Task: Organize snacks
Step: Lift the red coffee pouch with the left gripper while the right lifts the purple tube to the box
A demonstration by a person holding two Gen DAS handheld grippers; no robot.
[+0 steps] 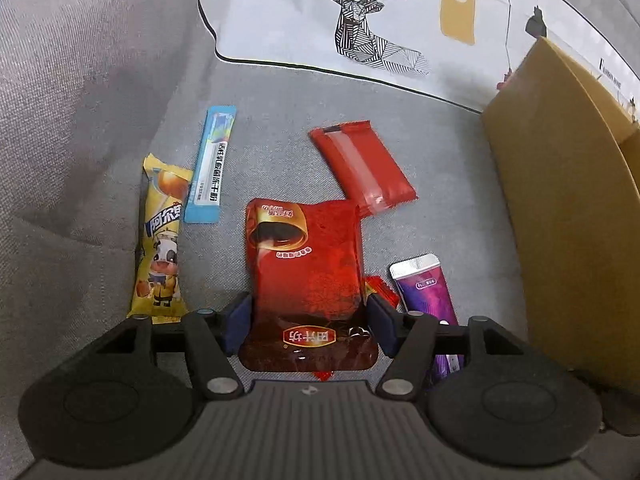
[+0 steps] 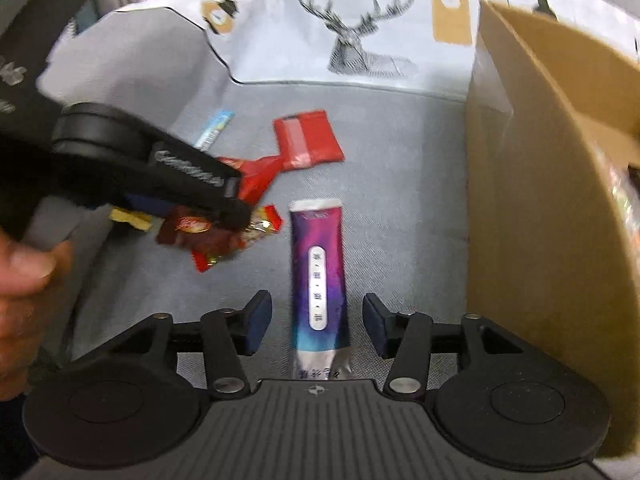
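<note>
Left gripper (image 1: pixel 308 322): jaws clamped on the sides of the red pouch (image 1: pixel 306 264), the landmark here. Right gripper (image 2: pixel 318 326): jaws apart, the purple sachet (image 2: pixel 319 276) lying between them, pads clear of it. Small red candy (image 1: pixel 380 290): tucked under the pouch's right edge. Red flat packet (image 1: pixel 362 168): just beyond the pouch, tilted. Blue stick (image 1: pixel 210 166) and yellow bar (image 1: pixel 162 240): left of the pouch. Cardboard box (image 2: pixel 532 208): right of the pouch, past the sachet. All on a grey sofa (image 1: pixel 80 120).
</note>
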